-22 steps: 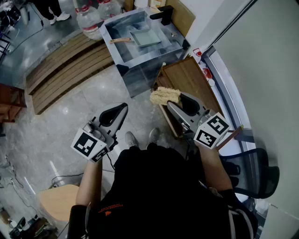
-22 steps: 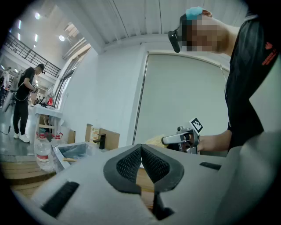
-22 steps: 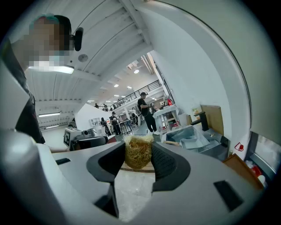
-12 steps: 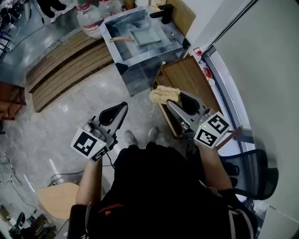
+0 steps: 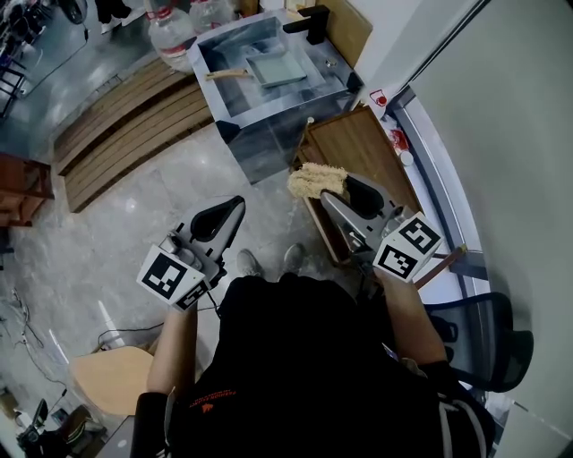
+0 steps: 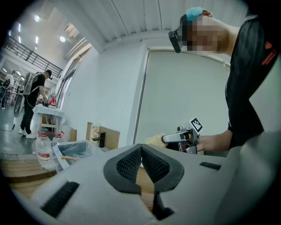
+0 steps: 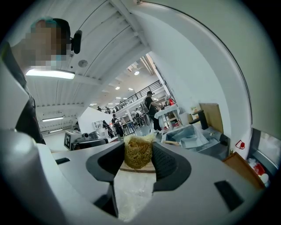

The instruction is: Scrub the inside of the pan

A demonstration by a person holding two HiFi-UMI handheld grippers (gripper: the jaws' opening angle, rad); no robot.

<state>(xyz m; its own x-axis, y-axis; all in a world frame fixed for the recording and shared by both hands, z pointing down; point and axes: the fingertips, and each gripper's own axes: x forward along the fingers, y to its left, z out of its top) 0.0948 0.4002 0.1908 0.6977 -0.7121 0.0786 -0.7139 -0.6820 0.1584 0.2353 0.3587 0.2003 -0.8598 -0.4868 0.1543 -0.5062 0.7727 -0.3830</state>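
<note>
A square grey pan (image 5: 278, 68) with a wooden handle lies inside the steel sink (image 5: 235, 100) far ahead of me; it also shows small in the right gripper view, pan (image 7: 192, 140). My right gripper (image 5: 333, 189) is shut on a tan fibrous scrubber (image 5: 313, 180), held in the air over a wooden cabinet, well short of the sink. The scrubber (image 7: 138, 152) sits squeezed between the dark pads. My left gripper (image 5: 235, 207) hangs over the floor, shut with nothing in it; its pads (image 6: 131, 163) meet at the tip.
A black faucet (image 5: 309, 21) stands at the sink's back. A wooden cabinet (image 5: 363, 148) is right of the sink, a slatted wooden bench (image 5: 121, 125) left of it, water bottles (image 5: 172, 34) behind. A chair (image 5: 488, 335) stands at my right, a round stool (image 5: 112, 380) at my left.
Both grippers keep the same pose and hold. The head view has drifted slightly, so the sink sits a little higher in the frame.
</note>
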